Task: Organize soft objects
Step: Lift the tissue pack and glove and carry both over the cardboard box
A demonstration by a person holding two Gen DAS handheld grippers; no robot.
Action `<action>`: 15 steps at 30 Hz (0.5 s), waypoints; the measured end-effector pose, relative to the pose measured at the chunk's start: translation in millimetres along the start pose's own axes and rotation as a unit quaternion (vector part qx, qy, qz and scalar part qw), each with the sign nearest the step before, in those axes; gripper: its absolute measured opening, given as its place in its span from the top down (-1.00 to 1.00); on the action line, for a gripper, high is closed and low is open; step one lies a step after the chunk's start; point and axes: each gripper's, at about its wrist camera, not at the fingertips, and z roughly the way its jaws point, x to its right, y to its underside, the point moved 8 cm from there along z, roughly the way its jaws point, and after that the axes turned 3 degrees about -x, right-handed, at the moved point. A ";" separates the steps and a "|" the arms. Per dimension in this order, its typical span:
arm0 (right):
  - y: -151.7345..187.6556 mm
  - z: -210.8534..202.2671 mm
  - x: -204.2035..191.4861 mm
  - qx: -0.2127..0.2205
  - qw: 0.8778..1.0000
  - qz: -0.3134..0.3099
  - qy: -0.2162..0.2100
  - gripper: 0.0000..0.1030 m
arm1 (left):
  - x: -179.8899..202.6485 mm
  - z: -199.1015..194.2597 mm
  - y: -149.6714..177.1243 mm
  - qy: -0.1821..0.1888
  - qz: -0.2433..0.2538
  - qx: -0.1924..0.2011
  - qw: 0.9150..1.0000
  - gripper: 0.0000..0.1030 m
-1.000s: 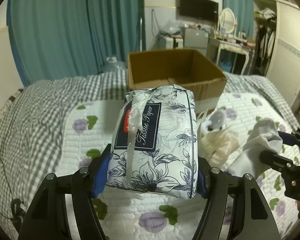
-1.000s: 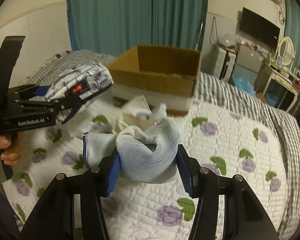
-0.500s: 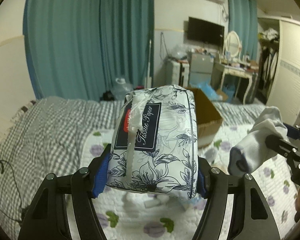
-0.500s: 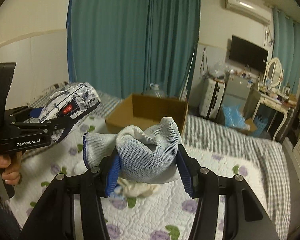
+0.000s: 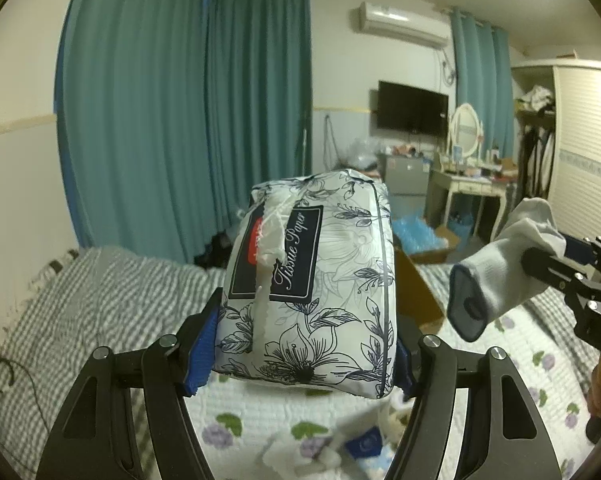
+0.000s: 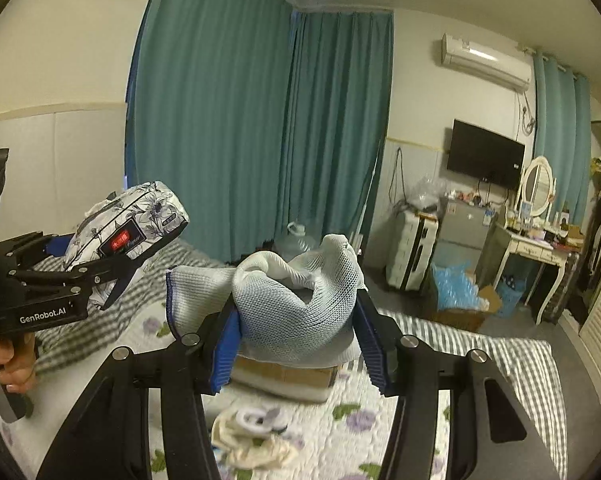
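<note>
2 loads are now in the air at once. The left gripper [image 5: 306, 354] has its jaws pinching the floral tissue pack [image 5: 312, 280] by its sides, and the right gripper [image 6: 296, 344] has its jaws clamped on a bunched grey-white sock [image 6: 300, 300]. A second ago both sat low over the quilted bed [image 6: 380, 432], with the cardboard box [image 6: 284, 376] open and plain ahead. Since then both hands have risen and tipped up, so each view now shows mostly curtains [image 5: 188, 128] and the far wall, and the box is almost wholly hidden behind the held things: only a brown edge peeks out beside the tissue pack and a strip under the sock. Neither grip has shifted.

That reads as the carry stage: both items are picked and lifted clear of the bed, likely bound for the box. 1 pale heap of soft things [image 6: 256, 436] lies on the quilt below, so more remains to gather afterwards.
</note>
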 end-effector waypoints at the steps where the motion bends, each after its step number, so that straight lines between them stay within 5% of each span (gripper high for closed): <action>1: -3.1 2.3 -0.1 0.004 1.000 0.000 0.002 -0.02 | -0.5 2.3 -3.3 -0.001 0.001 0.002 1.000 -0.33; 15: -24.5 62.7 11.2 0.019 0.999 0.001 0.026 -0.03 | -5.2 70.4 -22.7 -0.006 0.006 0.006 1.000 -0.33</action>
